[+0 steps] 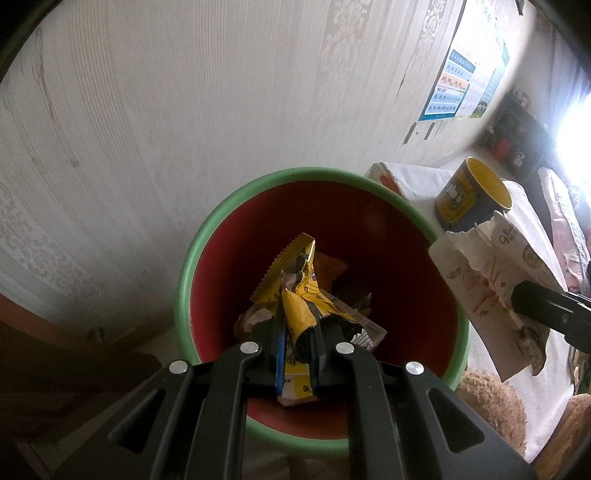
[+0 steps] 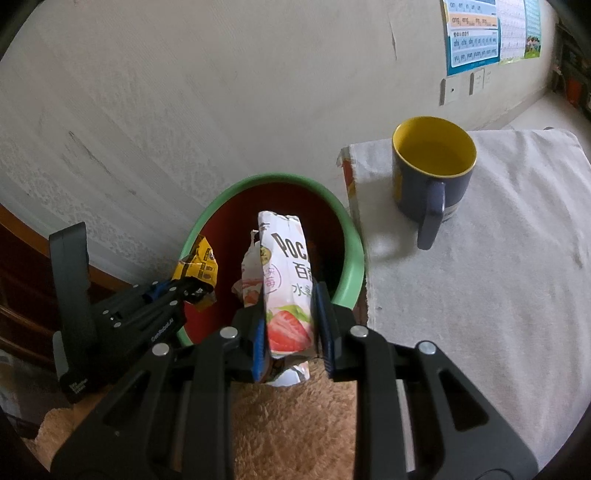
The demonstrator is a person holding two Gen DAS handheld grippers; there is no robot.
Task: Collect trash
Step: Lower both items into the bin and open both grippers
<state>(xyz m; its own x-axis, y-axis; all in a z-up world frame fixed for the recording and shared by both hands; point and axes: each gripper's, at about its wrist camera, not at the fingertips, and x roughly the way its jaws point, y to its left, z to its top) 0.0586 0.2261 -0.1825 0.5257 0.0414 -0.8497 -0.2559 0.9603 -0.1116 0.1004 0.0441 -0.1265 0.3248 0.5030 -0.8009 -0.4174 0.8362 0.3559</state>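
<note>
Left hand-held gripper point(image 1: 295, 332) angled steeply down over the red bin point(image 1: 424, 266), clamped on a yellow wrapper point(image 1: 299, 295) above the trash inside. Right hand-held gripper point(image 2: 291, 332) likewise tilted down beside the bin's rim, gripping a strawberry snack packet point(image 2: 284, 273). Mug point(image 2: 432, 166) on the white cloth point(image 2: 498, 258) nearby.

One green-rimmed bin point(image 2: 352, 258) with a red inside. One blue mug point(image 2: 432, 166) with a yellow inside. One white cloth point(image 2: 498, 258). Two grippers: left gripper point(image 1: 295, 332), right gripper point(image 2: 290, 325). Two wrappers in the jaws: one yellow wrapper point(image 1: 295, 295), one strawberry packet point(image 2: 284, 280). Several more scraps point(image 1: 354, 317) in the bin, number unclear. Two wall posters point(image 2: 472, 33).
</note>
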